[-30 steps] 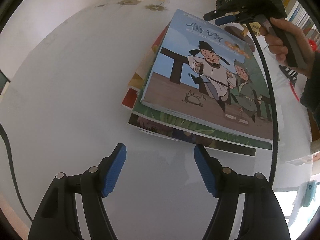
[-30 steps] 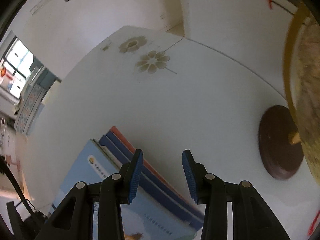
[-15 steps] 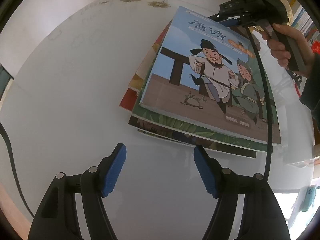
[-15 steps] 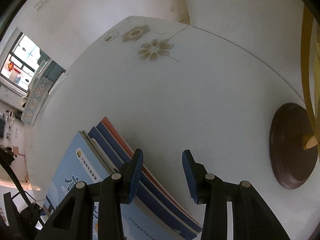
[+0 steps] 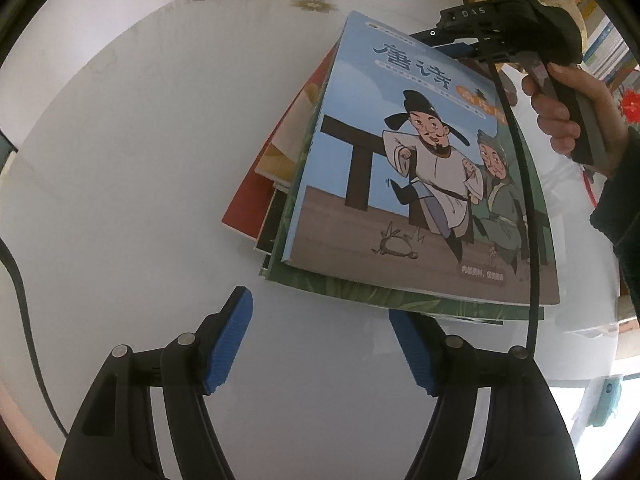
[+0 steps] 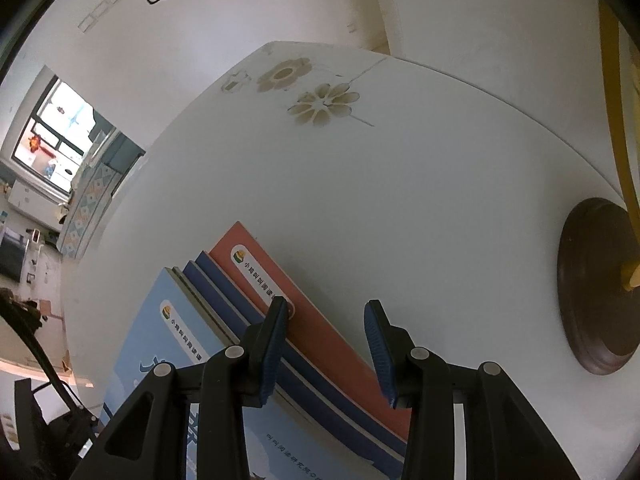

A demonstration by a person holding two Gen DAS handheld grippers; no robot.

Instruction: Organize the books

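Note:
A loose stack of picture books (image 5: 400, 264) lies on the white round table (image 5: 140, 160). On top is a light blue book (image 5: 360, 92) with two cartoon figures on its cover. My left gripper (image 5: 320, 320) stands open just short of the stack's near edge, with nothing between its pads. My right gripper (image 5: 448, 46), held by a hand (image 5: 560, 104), sits at the stack's far edge. In the right wrist view the right gripper (image 6: 326, 316) is partly open over an orange-red book (image 6: 312, 320) and the blue books (image 6: 224, 292); its pads press on nothing.
A dark brown round globe base (image 6: 600, 284) with a yellow arc stands on the table to the right of the right gripper. Flower decals (image 6: 320, 104) mark the table's far side. A black cable (image 5: 520, 200) hangs across the stack. Bookshelves (image 5: 604, 48) show behind the hand.
The stack now reaches nearer my left gripper and its near edges line up more. The right gripper has tipped down, so the books show further up between its fingers.

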